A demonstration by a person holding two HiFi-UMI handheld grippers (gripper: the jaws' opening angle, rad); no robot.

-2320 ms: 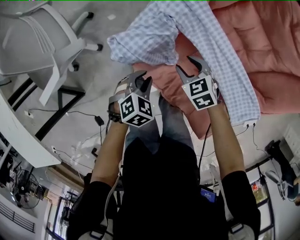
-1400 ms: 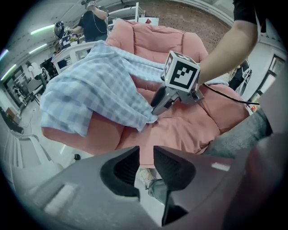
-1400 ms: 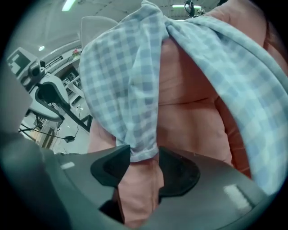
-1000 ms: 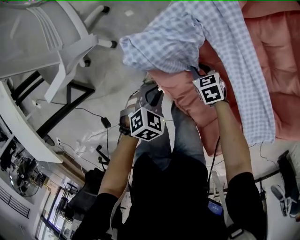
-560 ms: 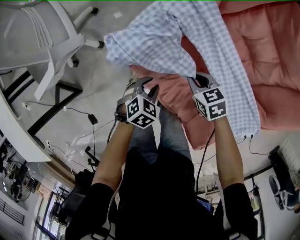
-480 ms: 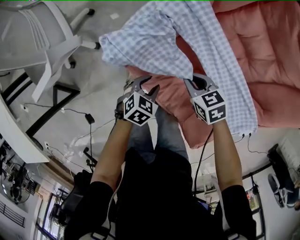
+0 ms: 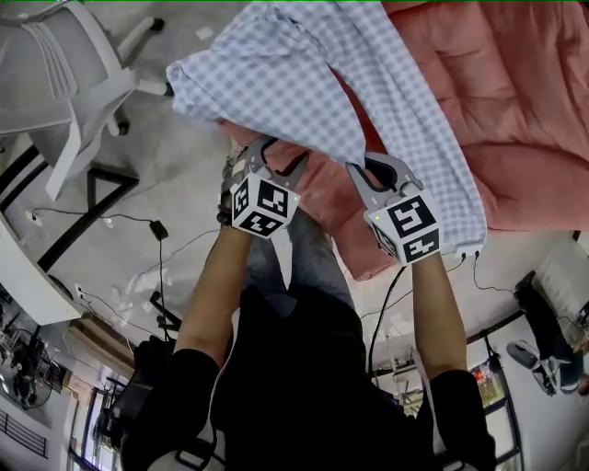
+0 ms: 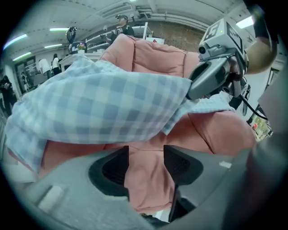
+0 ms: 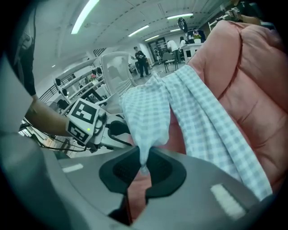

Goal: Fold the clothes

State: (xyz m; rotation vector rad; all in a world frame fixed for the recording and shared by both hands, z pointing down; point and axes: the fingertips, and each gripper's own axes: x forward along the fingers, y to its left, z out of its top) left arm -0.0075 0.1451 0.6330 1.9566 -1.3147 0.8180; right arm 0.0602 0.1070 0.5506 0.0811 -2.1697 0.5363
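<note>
The right claw point(image 9: 143, 168) is clenched on a bunched edge of the blue-and-white checked cotton garment point(image 7: 304, 83), holding it up. The left claw point(image 8: 146, 164) is released: its jaws have just been opening and nothing lies between them, just under the cloth's hanging fold. The garment's far part drapes across the salmon-pink padded cushion point(image 7: 515, 101). A white office chair point(image 7: 74, 92) stands far left.

Open-plan lab; office chair point(image 7: 78, 87); strip lights point(image 9: 85, 14)

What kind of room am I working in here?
Probably an open office or lab workshop: a white office chair, cables trailing across the bare floor, and ceiling strip lights.
</note>
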